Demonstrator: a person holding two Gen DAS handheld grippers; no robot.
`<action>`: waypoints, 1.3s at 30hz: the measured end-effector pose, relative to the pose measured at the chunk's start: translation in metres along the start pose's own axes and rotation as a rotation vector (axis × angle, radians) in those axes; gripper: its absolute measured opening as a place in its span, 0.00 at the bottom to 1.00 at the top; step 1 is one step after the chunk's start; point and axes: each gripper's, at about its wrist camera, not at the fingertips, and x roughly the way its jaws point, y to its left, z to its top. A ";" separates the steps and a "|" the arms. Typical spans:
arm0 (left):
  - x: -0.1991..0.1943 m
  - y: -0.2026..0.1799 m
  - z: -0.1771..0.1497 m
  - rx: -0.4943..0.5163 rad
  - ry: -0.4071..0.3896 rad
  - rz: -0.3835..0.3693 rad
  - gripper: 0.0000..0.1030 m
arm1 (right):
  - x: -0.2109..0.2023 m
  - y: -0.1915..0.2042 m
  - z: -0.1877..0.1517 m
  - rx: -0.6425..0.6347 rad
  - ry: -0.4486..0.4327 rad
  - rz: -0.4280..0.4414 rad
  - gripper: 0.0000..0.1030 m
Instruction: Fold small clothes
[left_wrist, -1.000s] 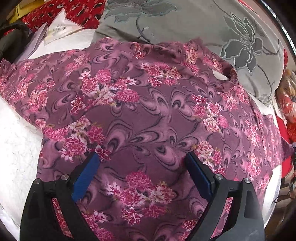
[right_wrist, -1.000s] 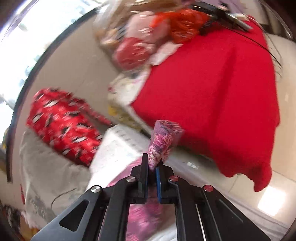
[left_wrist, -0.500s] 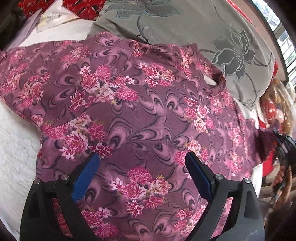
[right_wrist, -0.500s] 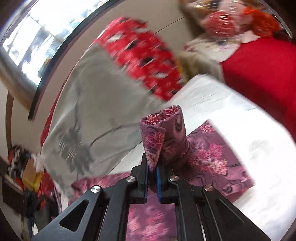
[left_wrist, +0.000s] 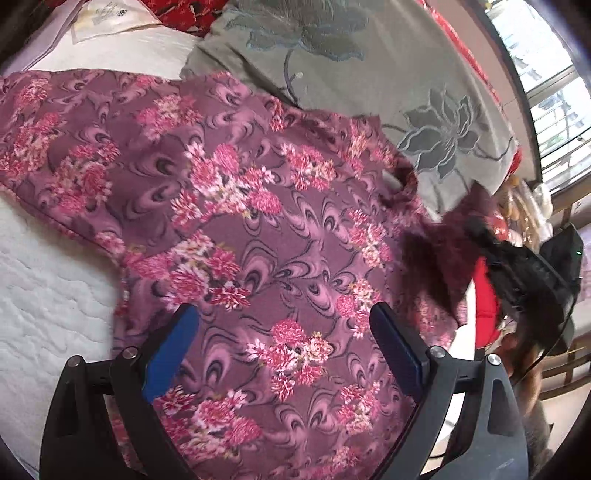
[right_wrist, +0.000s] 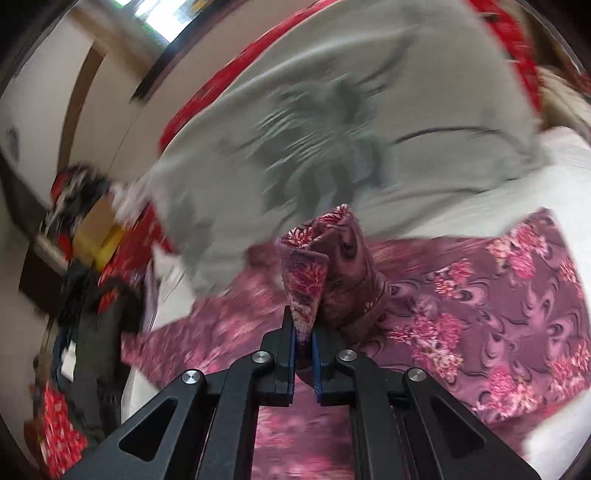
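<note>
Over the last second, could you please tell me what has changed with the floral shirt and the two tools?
The right tool, clamped on a sleeve of the floral shirt, has swung it from the red blanket side inward over the garment, toward the grey flowered quilt; it now enters the left wrist view at the right edge. The left tool stays open above the spread shirt, holding nothing. The shirt's body still lies flat.

Left gripper (left_wrist: 282, 350) and right gripper (right_wrist: 303, 347), black angular frames; blue inner pads, silver round screws

White quilted bed (left_wrist: 44, 295), grey floral pillow (left_wrist: 369, 74), red cover (right_wrist: 184, 110), bright window (left_wrist: 554, 92)
</note>
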 end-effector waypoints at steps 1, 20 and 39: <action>-0.007 0.003 0.001 0.004 -0.005 -0.008 0.91 | 0.012 0.016 -0.006 -0.017 0.024 0.021 0.06; 0.048 -0.054 0.005 0.032 0.075 -0.011 0.91 | -0.023 -0.035 -0.087 0.091 0.128 -0.023 0.41; 0.029 -0.026 0.024 -0.098 -0.040 0.129 0.07 | -0.078 -0.188 -0.067 0.439 -0.037 -0.152 0.41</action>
